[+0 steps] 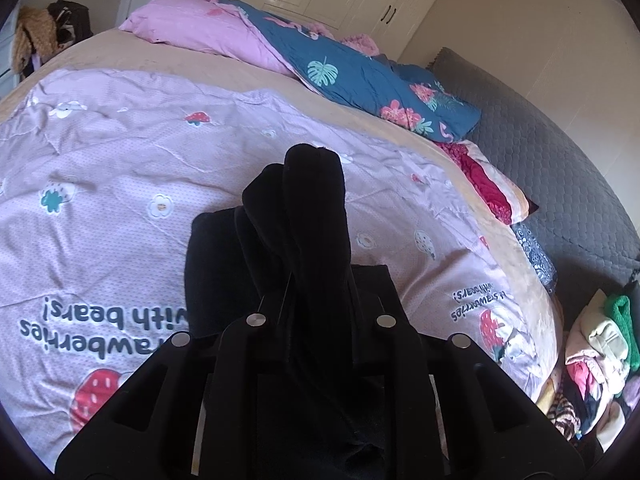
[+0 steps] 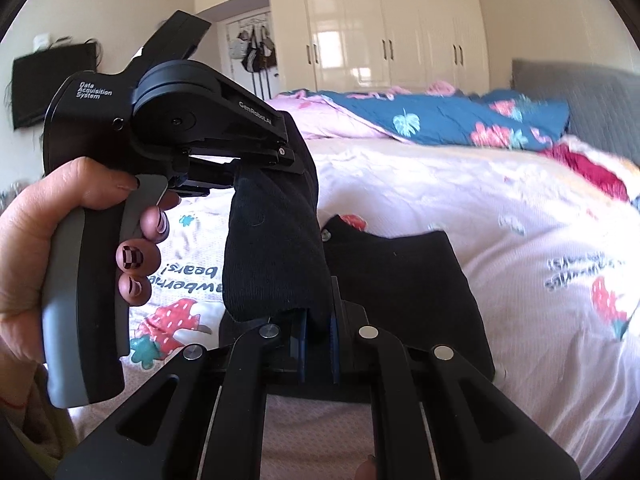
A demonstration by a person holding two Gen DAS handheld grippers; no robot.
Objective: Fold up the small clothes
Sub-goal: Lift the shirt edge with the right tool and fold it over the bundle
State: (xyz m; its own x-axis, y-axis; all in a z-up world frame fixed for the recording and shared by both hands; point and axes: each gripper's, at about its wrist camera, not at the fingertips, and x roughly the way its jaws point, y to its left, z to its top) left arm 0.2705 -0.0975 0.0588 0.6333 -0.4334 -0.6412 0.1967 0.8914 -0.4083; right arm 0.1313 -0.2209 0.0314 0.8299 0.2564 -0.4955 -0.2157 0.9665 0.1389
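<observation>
Through the left wrist camera we are looking down along our left gripper [image 1: 308, 280], whose jaws are pressing together on a black sock [image 1: 308, 208]; the dark fabric is bunching up between the fingers and rising past their tips, above the pink strawberry quilt [image 1: 120, 152] that is covering the bed. A pink and blue duvet [image 1: 320, 68] is lying heaped at the far side, and a pile of mixed clothes [image 1: 596, 364] is waiting at the right edge, off the quilt. Through the right wrist camera we are seeing our right gripper [image 2: 318, 330] with its jaws nearly together, pinching the lower end of the same black sock [image 2: 276, 248], while the left gripper [image 2: 280, 160], held in the left hand [image 2: 60, 248], is clamping the upper end, so the sock is hanging between the two tools, lifted clear of the quilt [image 2: 480, 200]. A second piece of black fabric [image 2: 404, 276] is lying flat on the quilt just behind the hanging part; whether it is another sock or the same garment we cannot tell. We are judging this to be the carrying part of a fold, with both ends gripped and the sock in the air. The next move is calling for bringing the ends together or laying the sock down flat on the quilt, keeping both grips firm until the fabric is resting smoothly.
</observation>
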